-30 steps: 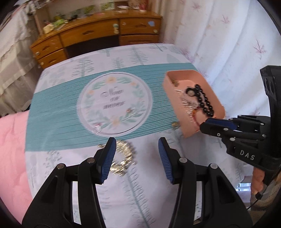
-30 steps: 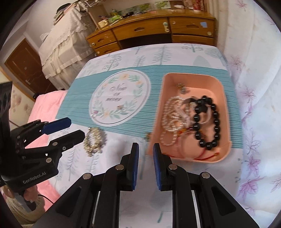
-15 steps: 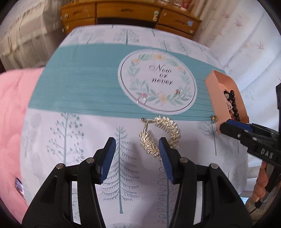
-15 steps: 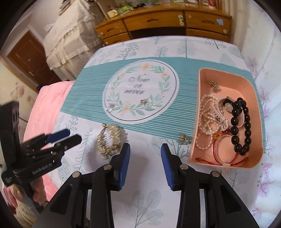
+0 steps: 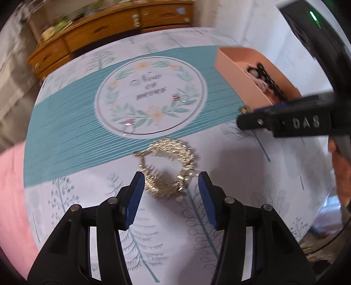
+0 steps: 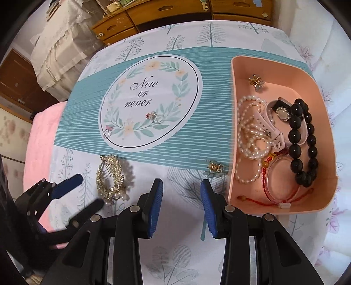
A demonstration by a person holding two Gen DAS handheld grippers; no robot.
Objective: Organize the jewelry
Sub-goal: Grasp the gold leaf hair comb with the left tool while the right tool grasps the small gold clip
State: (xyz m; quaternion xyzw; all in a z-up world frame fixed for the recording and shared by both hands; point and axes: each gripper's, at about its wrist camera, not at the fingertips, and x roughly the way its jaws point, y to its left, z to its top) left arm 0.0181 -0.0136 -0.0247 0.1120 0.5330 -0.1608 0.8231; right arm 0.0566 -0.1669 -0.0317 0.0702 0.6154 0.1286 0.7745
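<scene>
A gold leaf bracelet (image 5: 169, 166) (image 6: 111, 177) lies on the tree-print cloth. My left gripper (image 5: 171, 182) (image 6: 87, 191) is open and straddles its near end, pads apart from it. My right gripper (image 6: 182, 186) (image 5: 245, 116) is open and empty, just short of a small gold clip (image 6: 214, 168) beside the pink tray (image 6: 274, 63). The tray holds a pearl string (image 6: 250, 131), a black bead bracelet (image 6: 302, 140), a red cord bracelet (image 6: 280, 175) and a white watch (image 6: 274, 118). Two rings (image 6: 153, 116) (image 6: 107, 132) rest on the round print.
A wooden dresser (image 6: 175, 13) stands behind the table. Pink bedding (image 6: 41, 136) lies off the table's left edge and a pale floral curtain (image 6: 329, 54) hangs at the right. A hand (image 5: 340, 164) holds the right gripper.
My left gripper sank onto the gold bracelet, which now sits between its tips. The right gripper's jaws widened and it slid left from the tray front toward the gold clip.
</scene>
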